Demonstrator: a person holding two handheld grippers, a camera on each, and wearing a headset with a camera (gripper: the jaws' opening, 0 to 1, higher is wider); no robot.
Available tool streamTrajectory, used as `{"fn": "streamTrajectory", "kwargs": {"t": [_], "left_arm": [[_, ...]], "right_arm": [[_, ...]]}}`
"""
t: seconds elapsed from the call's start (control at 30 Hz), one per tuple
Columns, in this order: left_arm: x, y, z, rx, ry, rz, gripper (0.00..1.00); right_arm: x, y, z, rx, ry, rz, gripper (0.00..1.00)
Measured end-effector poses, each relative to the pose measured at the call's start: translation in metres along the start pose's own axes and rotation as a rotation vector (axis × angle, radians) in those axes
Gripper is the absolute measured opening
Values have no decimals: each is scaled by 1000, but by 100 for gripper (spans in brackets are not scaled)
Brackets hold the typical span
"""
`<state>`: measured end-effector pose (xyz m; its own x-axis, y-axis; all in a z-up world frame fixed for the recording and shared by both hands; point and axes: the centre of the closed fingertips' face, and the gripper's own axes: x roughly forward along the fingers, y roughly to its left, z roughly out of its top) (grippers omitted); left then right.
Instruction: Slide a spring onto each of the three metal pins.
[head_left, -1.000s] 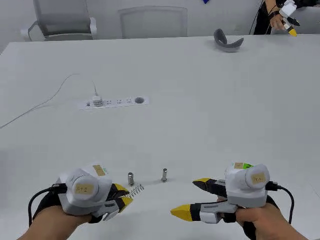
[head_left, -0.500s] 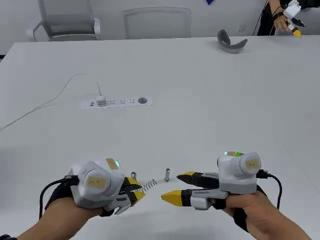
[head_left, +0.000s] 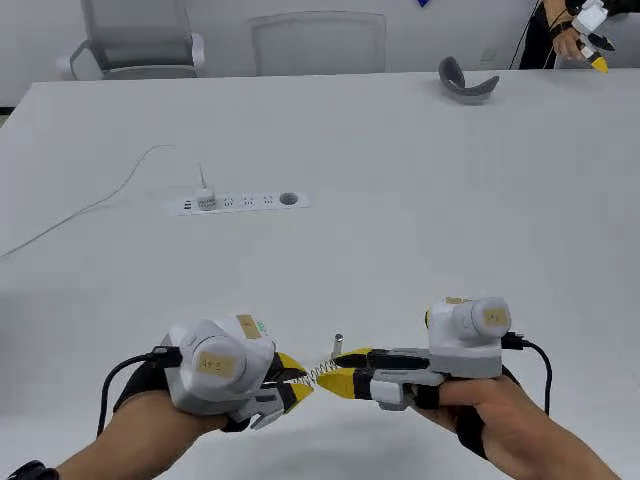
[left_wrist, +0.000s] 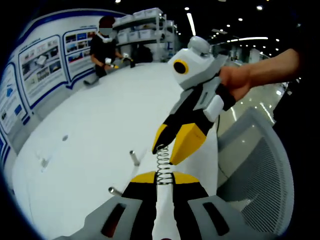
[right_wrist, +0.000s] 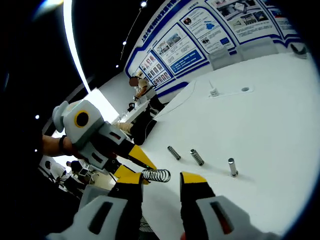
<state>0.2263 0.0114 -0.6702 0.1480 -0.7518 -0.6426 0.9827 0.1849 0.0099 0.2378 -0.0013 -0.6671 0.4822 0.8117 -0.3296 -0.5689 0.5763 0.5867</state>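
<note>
My left gripper (head_left: 292, 386) is shut on one end of a small steel spring (head_left: 320, 372), which sticks out toward the right. In the left gripper view the spring (left_wrist: 163, 161) rises from the shut yellow tips of my left gripper (left_wrist: 158, 178). My right gripper (head_left: 338, 372) stands open, its jaws either side of the spring's free end (right_wrist: 156, 175); the coil lies against the left tip of my right gripper (right_wrist: 162, 179). A bare metal pin (head_left: 338, 345) stands just behind the tips. Two pins (left_wrist: 133, 157) (left_wrist: 112, 190) show below the spring.
On the white table (head_left: 420, 200) lie two more coils (right_wrist: 173, 153) (right_wrist: 197, 157) beside a bare pin (right_wrist: 232, 167); I cannot tell whether they sit on pins. A power strip (head_left: 245, 201) with a cable lies farther back, and a grey curved object (head_left: 467, 82) at the far edge.
Both grippers have come together in front of me. The right gripper's jaws have narrowed and now flank the free end of the spring that the left gripper holds.
</note>
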Motion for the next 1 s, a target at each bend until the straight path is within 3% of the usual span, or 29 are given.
{"fn": "streamTrajectory", "kwargs": {"t": [0.2,0.7,0.83,1.0], "left_arm": [[0,-4,4,19,-4,-20,11],[3,-9,4,37,1,-52,10],[3,-8,6,36,-6,-70,10],[2,-3,13,24,-37,-83,10]], "right_arm": [[2,9,1,52,-6,47,24],[0,14,3,108,-1,81,14],[0,15,6,104,17,79,13],[-2,20,17,34,30,74,12]]}}
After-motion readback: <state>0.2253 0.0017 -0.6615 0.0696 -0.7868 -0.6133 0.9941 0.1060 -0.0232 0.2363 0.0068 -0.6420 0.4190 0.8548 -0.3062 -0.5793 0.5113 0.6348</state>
